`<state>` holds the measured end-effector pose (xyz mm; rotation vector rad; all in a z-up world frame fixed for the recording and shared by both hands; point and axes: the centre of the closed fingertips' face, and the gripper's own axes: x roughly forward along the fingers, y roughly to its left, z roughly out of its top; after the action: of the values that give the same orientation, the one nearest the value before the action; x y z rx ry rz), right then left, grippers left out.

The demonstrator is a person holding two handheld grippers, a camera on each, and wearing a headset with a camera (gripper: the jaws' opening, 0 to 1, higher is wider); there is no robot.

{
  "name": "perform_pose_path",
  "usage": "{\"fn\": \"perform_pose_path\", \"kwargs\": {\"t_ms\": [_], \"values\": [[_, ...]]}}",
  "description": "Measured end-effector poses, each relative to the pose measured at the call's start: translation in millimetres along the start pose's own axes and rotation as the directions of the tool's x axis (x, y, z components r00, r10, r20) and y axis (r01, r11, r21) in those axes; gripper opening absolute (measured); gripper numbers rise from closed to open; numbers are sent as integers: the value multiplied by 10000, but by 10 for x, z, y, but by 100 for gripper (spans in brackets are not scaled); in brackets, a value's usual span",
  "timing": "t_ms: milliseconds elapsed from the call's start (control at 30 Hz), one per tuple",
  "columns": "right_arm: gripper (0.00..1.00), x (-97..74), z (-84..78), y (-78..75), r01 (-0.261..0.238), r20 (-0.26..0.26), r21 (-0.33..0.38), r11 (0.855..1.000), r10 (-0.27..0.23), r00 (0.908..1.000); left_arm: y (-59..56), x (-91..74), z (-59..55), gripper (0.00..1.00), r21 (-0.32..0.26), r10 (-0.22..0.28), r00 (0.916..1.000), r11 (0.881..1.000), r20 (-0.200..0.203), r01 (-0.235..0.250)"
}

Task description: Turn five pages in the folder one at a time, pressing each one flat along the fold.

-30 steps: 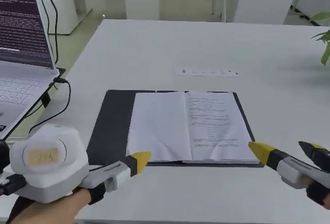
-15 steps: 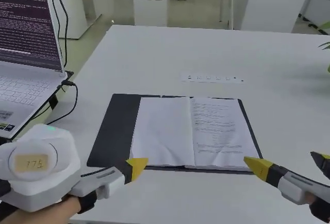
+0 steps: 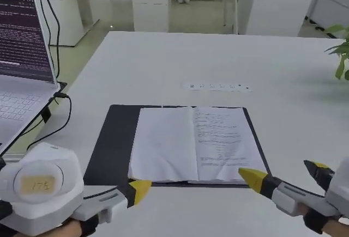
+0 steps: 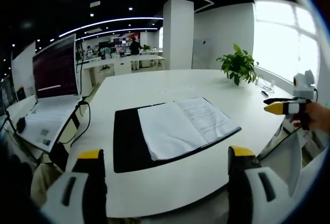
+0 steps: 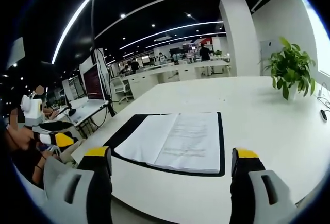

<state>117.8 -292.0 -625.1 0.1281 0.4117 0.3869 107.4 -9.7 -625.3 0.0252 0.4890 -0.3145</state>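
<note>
Laptop (image 3: 22, 84) sits open at the tabletop's (image 3: 218, 57) left edge. Next we see the left gripper (image 4: 166, 154) by the near edge, jaws spread wide and holding nothing. The folder (image 3: 185, 144) lies open and flat midway along the near edge, blank sheet left, printed sheet right. The right gripper (image 3: 283, 172) hangs at the folder's near right corner, jaws likewise apart, perhaps just short of the paper. A plant (image 3: 341, 52) stands at the right edge.

Bare table (image 3: 163, 57) all around the open folder (image 3: 180, 144); laptop (image 3: 22, 73) at left, plant (image 4: 238, 67) far right.
</note>
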Motion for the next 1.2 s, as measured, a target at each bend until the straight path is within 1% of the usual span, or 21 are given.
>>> {"fn": "perform_pose_path", "kwargs": {"t_ms": [67,133,367,400,433,533,600,667,700,767,800,833,933,1000,1033,1067,1133,1167,1200], "values": [[94,-3,-46,-6,31,-89,19,10000,-31,10000,-34,67,-13,99,27,-93,9999,10000,-86,94],[94,-6,-72,-25,77,-111,146,9999,-76,9999,-78,123,-7,99,54,-193,9998,9998,-86,194],[93,-32,-62,-118,287,22,423,9987,-288,9996,-231,341,-23,99,287,-588,9977,9978,-337,598],[93,-34,-62,-130,322,36,468,9984,-324,9995,-260,391,-17,99,327,-651,9974,9973,-324,662],[93,-36,-60,-138,343,61,507,9981,-347,9994,-272,407,-14,99,336,-679,9972,9971,-323,690],[92,-47,-62,-149,396,95,571,9976,-402,9991,-374,544,-7,99,418,-897,9951,9949,-406,914],[92,-57,-70,-153,415,99,571,9975,-422,9991,-434,603,13,99,516,-1031,9941,9932,-335,1047],[92,-66,-77,-153,382,108,594,9975,-389,9992,-503,673,4,99,656,-1191,9918,9903,-472,1221],[92,-73,-76,-159,409,155,582,9975,-418,9990,-533,715,13,99,689,-1256,9911,9893,-433,1284],[92,-80,-77,-164,415,184,598,9973,-426,9989,-579,764,25,97,704,-1394,9892,9873,-452,1424],[92,-86,-69,-165,416,242,664,9969,-433,9988,-606,799,42,95,722,-1435,9888,9866,-400,1461],[92,-92,-65,-165,424,262,708,9966,-443,9987,-645,832,59,95,747,-1526,9877,9851,-348,1549],[92,-102,-49,-165,397,358,687,9968,-423,9985,-734,941,48,96,888,-1755,9832,9797,-511,1795],[92,-111,-45,-164,388,423,734,9966,-420,9982,-808,1011,2,92,1200,-1916,9775,9721,-879,2013],[92,-116,-46,-167,408,440,727,9965,-441,9981,-836,1045,10,91,1254,-1939,9775,9711,-830,2033],[92,-121,-54,-171,417,436,736,9964,-450,9980,-891,1092,22,92,1303,-2069,9753,9678,-768,2155],[92,-132,-68,-175,452,405,771,9960,-485,9980,-967,1150,22,91,1439,-2216,9718,9622,-809,2314],[92,-142,-71,-174,471,430,769,9959,-505,9978,-1008,1183,18,91,1519,-2309,9694,9585,-835,2414],[92,-153,-79,-172,482,433,786,9957,-517,9977,-1071,1239,8,91,1676,-2440,9657,9520,-889,2560]]}}
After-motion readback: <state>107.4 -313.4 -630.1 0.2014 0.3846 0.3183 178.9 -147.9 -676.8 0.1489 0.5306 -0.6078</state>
